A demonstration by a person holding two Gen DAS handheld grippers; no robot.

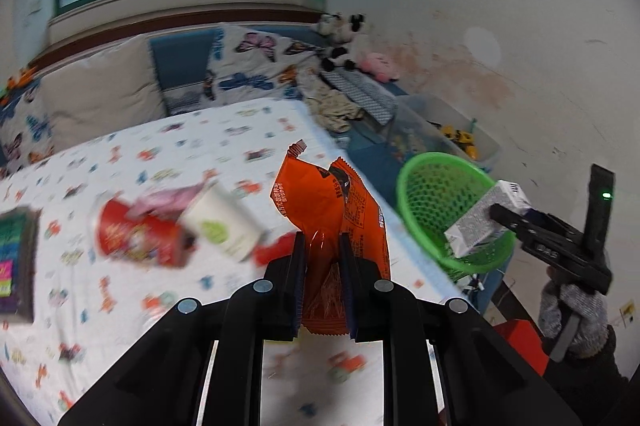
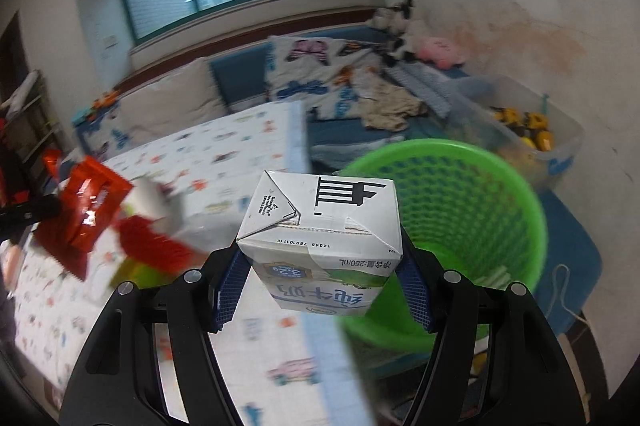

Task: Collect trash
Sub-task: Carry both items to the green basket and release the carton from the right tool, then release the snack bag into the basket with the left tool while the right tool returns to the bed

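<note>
My left gripper (image 1: 322,246) is shut on an orange snack wrapper (image 1: 330,201) and holds it above the patterned table (image 1: 160,153). My right gripper (image 2: 320,262) is shut on a white milk carton (image 2: 320,226), held at the rim of the green mesh basket (image 2: 460,193). In the left wrist view the carton (image 1: 486,222) hangs over the basket (image 1: 440,193), with the right gripper (image 1: 504,216) behind it. The wrapper also shows in the right wrist view (image 2: 86,205). On the table lie a red snack bag (image 1: 136,234) and a white paper cup (image 1: 224,226), both blurred.
A dark box (image 1: 16,262) lies at the table's left edge. Behind the table is a blue couch with cushions (image 1: 248,65) and plush toys (image 1: 344,41). A clear bin of toys (image 2: 528,129) stands by the wall beyond the basket.
</note>
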